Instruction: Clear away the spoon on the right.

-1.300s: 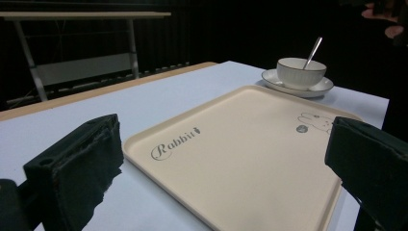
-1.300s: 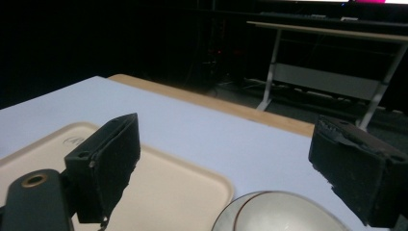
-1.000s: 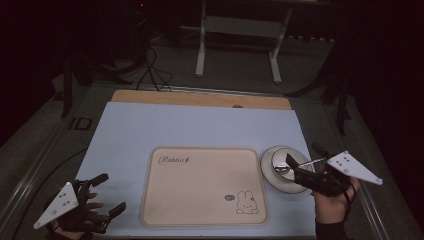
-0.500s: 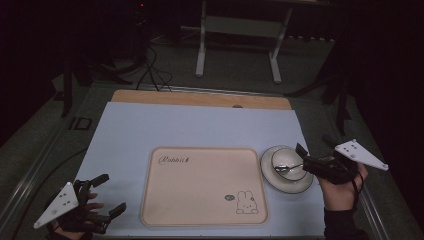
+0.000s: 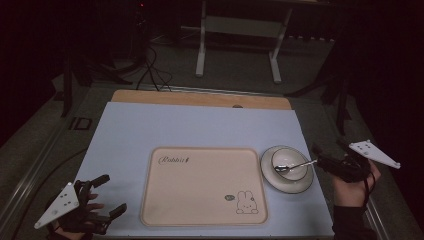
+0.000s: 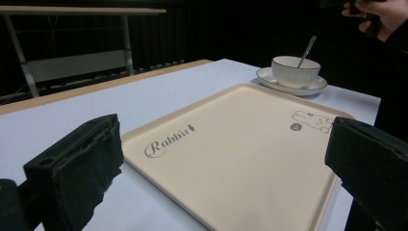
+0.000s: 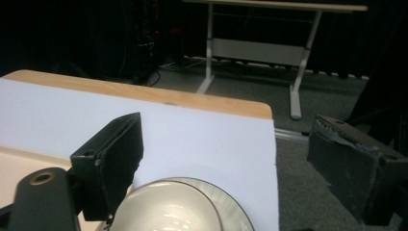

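A beige tray (image 5: 202,185) with a rabbit print lies mid-table. To its right a white bowl (image 5: 289,164) stands on a saucer (image 5: 270,175), with a metal spoon (image 5: 296,165) resting in it, handle pointing right. My right gripper (image 5: 329,149) hovers just right of the saucer, open and holding nothing, near the spoon's handle tip. In the right gripper view, the bowl (image 7: 163,211) sits below the spread jaws. My left gripper (image 5: 111,195) stands open at the table's front left corner, beside the tray (image 6: 240,144). From there the bowl (image 6: 295,70) and spoon (image 6: 308,48) show far off.
A pale blue mat (image 5: 200,130) covers the table, with a wooden strip (image 5: 200,99) along the far edge. The table's right edge (image 5: 315,165) runs close to the saucer. A white desk frame (image 5: 237,30) stands on the dark floor behind.
My right gripper has pulled back to the right from over the bowl, leaving the spoon resting in it. The left gripper has stayed in place.
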The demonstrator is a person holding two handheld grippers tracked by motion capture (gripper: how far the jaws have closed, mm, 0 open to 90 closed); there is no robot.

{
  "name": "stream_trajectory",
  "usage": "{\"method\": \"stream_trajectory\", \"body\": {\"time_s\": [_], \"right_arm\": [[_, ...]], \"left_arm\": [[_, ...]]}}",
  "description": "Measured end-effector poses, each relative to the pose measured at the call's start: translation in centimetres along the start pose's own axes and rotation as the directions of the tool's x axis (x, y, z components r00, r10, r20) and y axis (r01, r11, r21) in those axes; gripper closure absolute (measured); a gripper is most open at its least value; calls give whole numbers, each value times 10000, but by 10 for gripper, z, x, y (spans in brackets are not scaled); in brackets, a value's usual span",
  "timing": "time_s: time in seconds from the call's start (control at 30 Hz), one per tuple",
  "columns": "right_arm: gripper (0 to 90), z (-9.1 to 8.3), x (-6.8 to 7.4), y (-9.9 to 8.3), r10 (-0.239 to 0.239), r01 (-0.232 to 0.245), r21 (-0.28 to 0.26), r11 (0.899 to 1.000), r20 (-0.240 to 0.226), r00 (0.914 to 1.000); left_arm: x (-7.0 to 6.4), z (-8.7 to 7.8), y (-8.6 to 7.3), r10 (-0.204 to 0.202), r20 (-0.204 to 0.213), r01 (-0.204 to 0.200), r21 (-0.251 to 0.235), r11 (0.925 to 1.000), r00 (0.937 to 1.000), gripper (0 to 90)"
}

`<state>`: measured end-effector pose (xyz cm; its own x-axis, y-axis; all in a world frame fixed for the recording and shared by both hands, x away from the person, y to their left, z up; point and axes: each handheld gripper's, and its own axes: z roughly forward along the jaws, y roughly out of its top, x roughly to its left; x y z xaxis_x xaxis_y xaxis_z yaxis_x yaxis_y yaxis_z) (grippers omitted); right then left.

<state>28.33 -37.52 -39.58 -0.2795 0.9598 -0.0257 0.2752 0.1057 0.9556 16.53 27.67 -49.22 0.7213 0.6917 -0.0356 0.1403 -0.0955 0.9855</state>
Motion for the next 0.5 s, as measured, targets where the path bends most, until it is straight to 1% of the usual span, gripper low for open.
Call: {"method": "stream_trajectory", "body": {"time_s": [0.03, 0.07, 0.1, 0.13, 0.17, 0.2, 0.23, 0.27, 0.3, 0.33, 0.37, 0.4, 0.5], "right_arm": [[136, 1, -8, -3, 207, -209, 140, 9997, 128, 9997], [136, 1, -8, -3, 207, -209, 140, 9997, 128, 9997], [142, 2, -13, -6, 345, -349, 206, 9992, 157, 9993], [142, 2, -13, -6, 345, -349, 206, 9992, 157, 9993], [148, 4, -18, -9, 432, -444, 335, 9984, 361, 9984], [148, 4, -18, -9, 432, -444, 335, 9984, 361, 9984], [157, 5, -23, -12, 503, -525, 448, 9976, 490, 9975], [157, 5, -23, -12, 503, -525, 448, 9976, 490, 9975], [168, 5, -29, -15, 671, -701, 523, 9962, 573, 9961], [168, 5, -29, -15, 671, -701, 523, 9962, 573, 9961], [179, 5, -34, -19, 815, -855, 611, 9945, 648, 9946], [179, 5, -34, -19, 815, -855, 611, 9945, 648, 9946], [200, 6, -39, -28, 1048, -1101, 692, 9915, 755, 9916]], "left_arm": [[0, 0, 0, 3, 12, -3, 0, 10000, 10000, 0], [0, 0, 0, 4, 5, -4, 9, 10000, 10000, 0], [0, 0, 0, 3, 1, -3, 5, 10000, 10000, 0], [0, 0, 0, 3, 1, -3, 5, 10000, 10000, 0], [0, 0, 0, 0, 7, 0, 8, 10000, 10000, 0], [0, 0, 0, 0, 7, 0, 8, 10000, 10000, 0], [-1, 0, 0, 14, 8, -14, 30, 10000, 10000, 0], [-1, 0, 0, 14, 8, -14, 30, 10000, 10000, 0], [-1, 0, 0, 17, 5, -17, 32, 10000, 10000, 0], [-1, 0, 0, 17, 5, -17, 32, 10000, 10000, 0], [-1, 1, 0, 20, 4, -20, 28, 10000, 10000, 0], [-1, 1, 0, 20, 4, -20, 28, 10000, 10000, 0], [-1, 1, 0, 30, 15, -30, 53, 10000, 10000, 0]]}}
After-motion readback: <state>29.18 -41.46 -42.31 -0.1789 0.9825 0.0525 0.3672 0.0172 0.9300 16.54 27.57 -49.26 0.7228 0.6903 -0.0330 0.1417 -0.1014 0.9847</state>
